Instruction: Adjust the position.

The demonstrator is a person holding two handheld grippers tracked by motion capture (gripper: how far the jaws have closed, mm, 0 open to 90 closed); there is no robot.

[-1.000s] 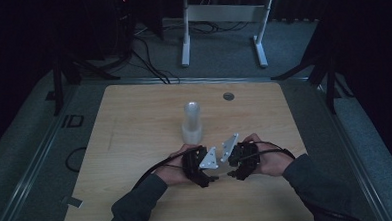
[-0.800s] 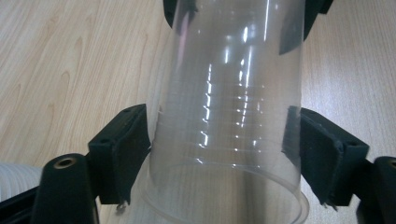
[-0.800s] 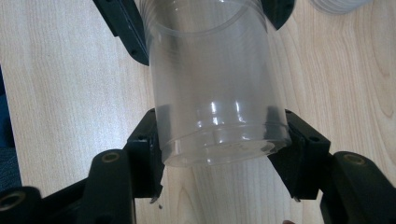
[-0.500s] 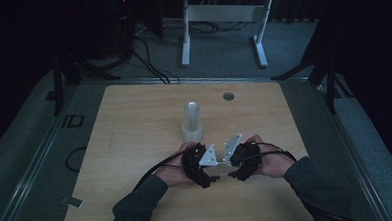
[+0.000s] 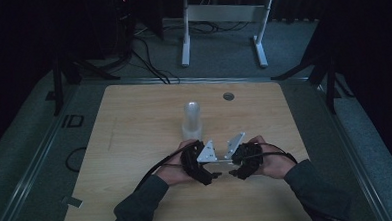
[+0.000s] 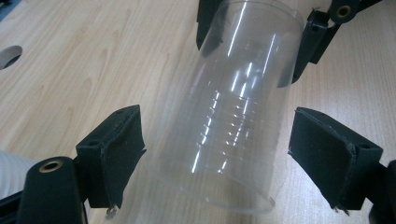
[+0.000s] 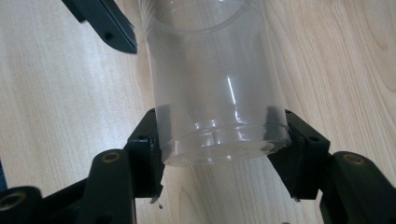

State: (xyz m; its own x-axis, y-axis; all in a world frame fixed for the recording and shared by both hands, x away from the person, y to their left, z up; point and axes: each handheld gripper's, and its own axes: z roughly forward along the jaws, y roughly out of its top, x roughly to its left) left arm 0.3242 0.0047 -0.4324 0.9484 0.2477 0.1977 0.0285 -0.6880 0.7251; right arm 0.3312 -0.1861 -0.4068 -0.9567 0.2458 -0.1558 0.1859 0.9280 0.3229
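Spanning the high view, a pale wooden table (image 5: 135, 143), with a white metal frame (image 5: 225, 19) standing on the dark floor beyond its far edge. Coming in from the bottom edge, two dark sleeves, with the left hand (image 5: 174, 169) and right hand (image 5: 271, 160) close together near the table's front middle, jaws turned toward each other. Left gripper (image 6: 215, 154) spread wide: black pads (image 6: 119, 154) standing off either side of a clear plastic cup (image 6: 243, 107), bare wood showing in both gaps, no contact seen. Right gripper (image 7: 219, 149) closed on the same cup, pads pressed against opposite sides of its stepped bottom end. Cup lying on its side between the two tools, just above the wood, wide mouth toward the left gripper. Upright at the table's centre, just beyond the hands, a frosted stack of cups (image 5: 191, 120). Farther back, near the far edge, a small round hole (image 5: 228, 96) in the tabletop.
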